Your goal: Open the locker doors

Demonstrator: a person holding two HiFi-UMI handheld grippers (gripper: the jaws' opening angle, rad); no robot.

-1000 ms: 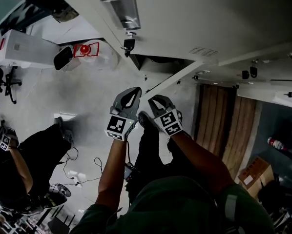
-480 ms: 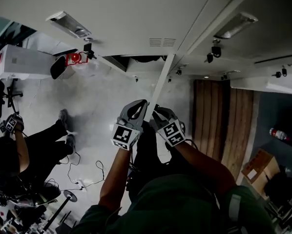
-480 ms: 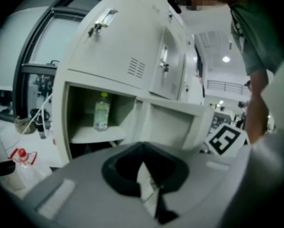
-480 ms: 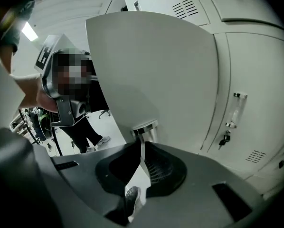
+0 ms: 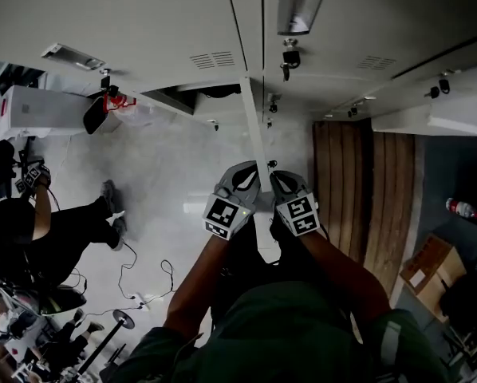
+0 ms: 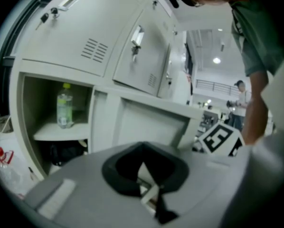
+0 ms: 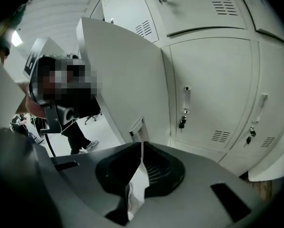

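A bank of grey lockers point(image 5: 183, 22) fills the top of the head view. One door point(image 5: 253, 126) stands open, edge-on, and its edge runs down between my two grippers. My left gripper point(image 5: 240, 180) and right gripper point(image 5: 281, 183) hang side by side just short of that edge, both shut with nothing in them. In the left gripper view the left gripper point(image 6: 143, 145) points at an open compartment holding a bottle point(image 6: 64, 105). In the right gripper view the open door's handle point(image 7: 136, 126) sits just beyond the right gripper point(image 7: 142, 143). Closed doors with keys point(image 7: 182, 122) lie behind.
A person in black point(image 5: 39, 230) crouches at the left with cables point(image 5: 135, 282) on the pale floor. A red-and-white bag point(image 5: 120, 102) lies by the lockers. Wooden panelling point(image 5: 366, 190) and a cardboard box point(image 5: 430, 266) are at the right.
The head view has swung so the lockers sit squarer overhead. Both grippers have drifted right and lower in view, closing on the open door's edge. Both stay shut.
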